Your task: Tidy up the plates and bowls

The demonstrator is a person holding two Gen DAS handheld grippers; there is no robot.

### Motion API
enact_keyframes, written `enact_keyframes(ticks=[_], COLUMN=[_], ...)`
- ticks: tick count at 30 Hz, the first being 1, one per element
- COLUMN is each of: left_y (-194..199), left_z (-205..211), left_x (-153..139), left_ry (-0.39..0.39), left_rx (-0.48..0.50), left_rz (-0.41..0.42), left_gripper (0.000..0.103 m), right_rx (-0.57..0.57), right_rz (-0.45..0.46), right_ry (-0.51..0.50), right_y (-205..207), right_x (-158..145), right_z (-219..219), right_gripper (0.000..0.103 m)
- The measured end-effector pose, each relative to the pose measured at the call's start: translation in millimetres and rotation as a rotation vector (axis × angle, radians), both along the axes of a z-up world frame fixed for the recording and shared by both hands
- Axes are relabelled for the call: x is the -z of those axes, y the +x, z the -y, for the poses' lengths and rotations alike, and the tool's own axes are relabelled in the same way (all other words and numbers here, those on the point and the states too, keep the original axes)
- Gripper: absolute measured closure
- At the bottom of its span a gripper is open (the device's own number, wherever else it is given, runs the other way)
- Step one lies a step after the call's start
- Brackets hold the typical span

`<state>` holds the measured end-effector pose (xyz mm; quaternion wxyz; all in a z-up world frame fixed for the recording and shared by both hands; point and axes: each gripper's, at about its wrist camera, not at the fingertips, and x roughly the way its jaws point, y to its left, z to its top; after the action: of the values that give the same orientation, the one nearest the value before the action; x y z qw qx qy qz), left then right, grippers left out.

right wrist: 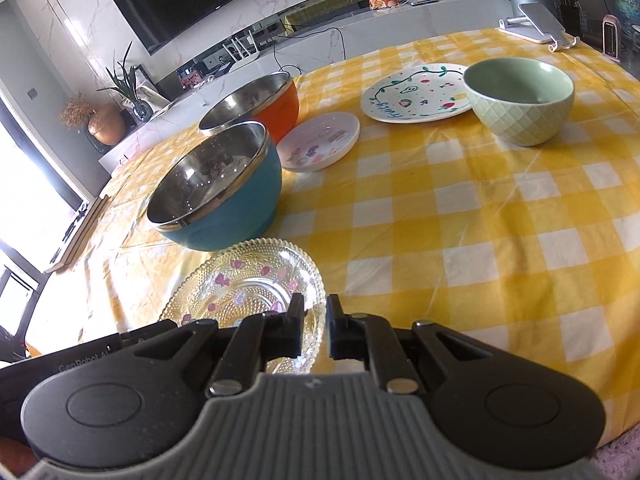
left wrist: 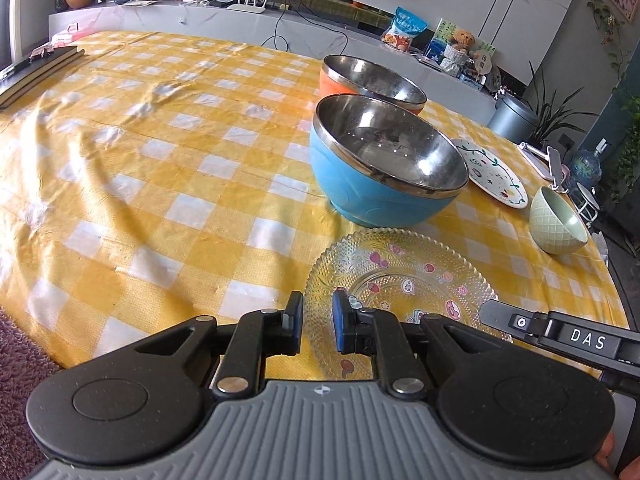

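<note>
A clear glass plate (left wrist: 400, 276) (right wrist: 248, 280) with pink flower prints lies nearest me on the yellow checked tablecloth (left wrist: 160, 160). My left gripper (left wrist: 318, 322) is shut on its left rim, one finger inside the dish and one outside. My right gripper (right wrist: 314, 324) is shut on the opposite rim in the same way. Just behind the plate stands a blue steel-lined bowl (left wrist: 384, 168) (right wrist: 216, 188), and behind that an orange one (left wrist: 372, 80) (right wrist: 256, 100). Whether the plate is off the cloth I cannot tell.
A white leaf-patterned plate (left wrist: 494, 172) (right wrist: 416, 96) and a green ceramic bowl (left wrist: 558, 216) (right wrist: 520, 96) sit to the right. A small white dish (right wrist: 320, 142) lies beside the orange bowl. Books (left wrist: 36, 72) rest at the far left edge, a phone stand (right wrist: 536, 24) at the far right.
</note>
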<state>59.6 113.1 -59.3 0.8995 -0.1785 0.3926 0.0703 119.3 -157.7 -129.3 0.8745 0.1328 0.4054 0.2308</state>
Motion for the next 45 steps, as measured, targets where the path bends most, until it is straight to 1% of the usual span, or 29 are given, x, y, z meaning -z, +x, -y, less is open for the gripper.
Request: enact_keyframes(ticks=[12, 16, 26, 28, 29, 30, 31, 32, 33, 38, 41, 45], left_y=[10, 10, 9, 9, 8, 7, 6, 4, 3, 1, 1, 7], left_z=[-17, -18, -14, -14, -13, -11, -9, -8, -6, 10, 22, 44], left_x=[2, 3, 1, 1, 1, 0, -1, -3, -5, -20, -34, -49], left_ry=[-0.007, 0.000, 0.019, 0.021, 0.030, 0.041, 0.050, 0.054, 0.059, 0.117, 0.129, 0.132], left_rx=[-0.036, -0.025, -0.017, -0.013, -0.013, -0.011, -0.003, 0.003, 0.005, 0.019, 0.046, 0.114], left_rz=[0.003, -0.004, -0.025, -0.026, -0.023, -0.017, -0.008, 0.002, 0.008, 0.050, 0.093, 0.134], left_gripper=[0.087, 0.087, 0.086, 0.085, 0.085, 0.082, 0.079, 0.073, 0.069, 0.067, 0.066, 0.064], right_rx=[-0.024, -0.036, -0.054, -0.068, -0.070, -0.071, -0.070, -0.066, -0.056, 0.017, 0.065, 0.112], right_rz=[0.000, 0.003, 0.011, 0.023, 0.029, 0.038, 0.045, 0.052, 0.065, 0.094, 0.091, 0.088], right_ry=[-0.002, -0.026, -0.047, -0.056, -0.060, -0.060, -0.057, -0.051, -0.045, -0.029, -0.015, -0.011], right_y=[10, 10, 5, 4, 3, 2, 1, 0, -1, -4, -2, 0], right_x=[5, 6, 6, 5, 5, 4, 2, 0, -2, -11, -14, -17], right_z=[-16, -20, -21, -22, -23, -21, -19, -17, -12, 12, 25, 34], right_gripper=[0.094, 0.094, 0.093, 0.089, 0.089, 0.089, 0.084, 0.079, 0.072, 0.069, 0.069, 0.069])
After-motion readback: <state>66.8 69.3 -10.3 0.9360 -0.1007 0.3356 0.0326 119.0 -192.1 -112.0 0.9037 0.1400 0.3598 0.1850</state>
